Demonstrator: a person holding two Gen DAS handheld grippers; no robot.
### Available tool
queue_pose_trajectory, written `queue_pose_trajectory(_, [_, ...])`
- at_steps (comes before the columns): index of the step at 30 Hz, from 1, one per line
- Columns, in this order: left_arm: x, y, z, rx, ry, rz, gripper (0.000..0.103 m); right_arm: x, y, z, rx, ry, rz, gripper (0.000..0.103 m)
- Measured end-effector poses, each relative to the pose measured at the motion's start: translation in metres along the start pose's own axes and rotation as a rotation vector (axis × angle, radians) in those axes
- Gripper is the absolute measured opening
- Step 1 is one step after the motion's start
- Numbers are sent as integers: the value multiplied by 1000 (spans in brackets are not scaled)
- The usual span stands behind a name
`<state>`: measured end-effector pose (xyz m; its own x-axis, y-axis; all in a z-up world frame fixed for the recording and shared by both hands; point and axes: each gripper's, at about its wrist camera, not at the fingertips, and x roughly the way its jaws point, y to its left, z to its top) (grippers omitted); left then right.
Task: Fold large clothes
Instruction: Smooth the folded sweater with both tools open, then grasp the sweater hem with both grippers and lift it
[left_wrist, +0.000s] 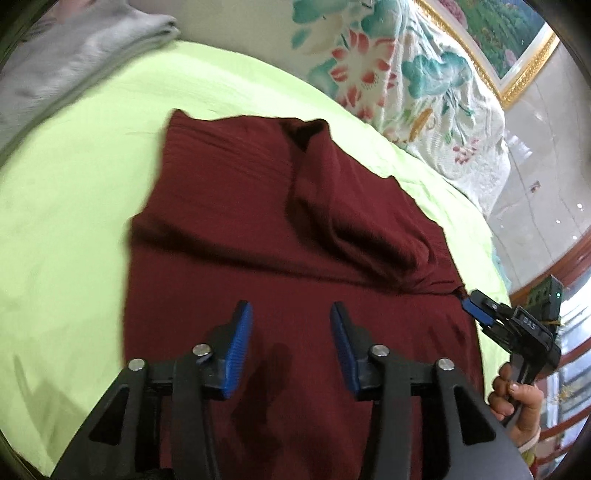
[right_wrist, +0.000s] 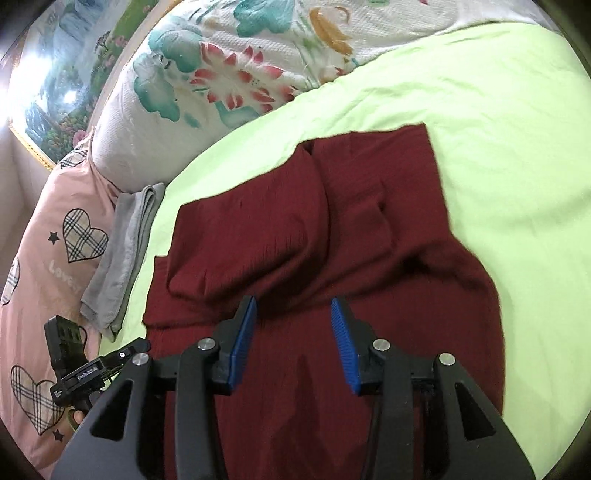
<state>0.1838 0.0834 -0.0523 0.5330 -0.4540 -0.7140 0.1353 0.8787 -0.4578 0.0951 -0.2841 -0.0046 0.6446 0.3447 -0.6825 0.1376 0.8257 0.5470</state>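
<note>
The dark red ribbed knit garment (left_wrist: 258, 229) lies partly folded on the lime-green bed sheet (left_wrist: 74, 221), its near end cut off behind both tools. The left gripper (left_wrist: 291, 325) and right gripper (right_wrist: 293, 321) hover above it, fingers apart, gripping nothing. Bare sheet lies open either side; a folded grey cloth (right_wrist: 122, 254) sits at its edge.

Maroon garment (left_wrist: 258, 206): soft cloth, finely ribbed, matt.
Green sheet (left_wrist: 74, 192): smooth matt cloth, lightly creased.
Grey folded cloth (right_wrist: 122, 254): matt, soft-looking fabric.
Floral cover (right_wrist: 229, 74): textured white cloth, printed.
Left gripper (left_wrist: 291, 328): matt black plastic, ridged blue pads (left_wrist: 240, 343), shiny metal pins.
Picture frame (left_wrist: 517, 85): glossy gilt finish.
</note>
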Motion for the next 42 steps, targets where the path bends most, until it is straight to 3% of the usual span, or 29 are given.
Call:
queue_pose_trajectory(12, [-69, 53, -68, -62, -35, 88, 56, -46, -27, -69, 38, -22, -23, 46])
queue_pose_trajectory(14, [-72, 59, -76, -70, -29, 87, 57, -58, -32, -73, 46, -38, -23, 57])
queue_pose_trajectory(16, [-73, 63, -85, -73, -16, 98, 58, -69, -39, -74, 48, -57, -39, 60])
queue_pose_trajectory(22, [-64, 62, -104, -50, 52, 43, 65, -93, -71, -75, 103, -80, -92, 61])
queue_pose_trajectory(25, [-64, 54, -111, -9, 66, 14, 68, -89, -80, -83, 131, -31, -17, 61])
queue_pose_trajectory(30, [-66, 45, -126, 29, 106, -94, 68, -88, -65, -107, 69, 70, 174, 61])
queue_pose_trajectory(36, [-73, 43, -146, 63, 103, -171, 65, -95, -50, -141, -5, 133, 278, 60])
queue_pose_trajectory(42, [-74, 69, -139, -43, 99, -264, 46, -92, -59, -145, 47, 119, 313, 34])
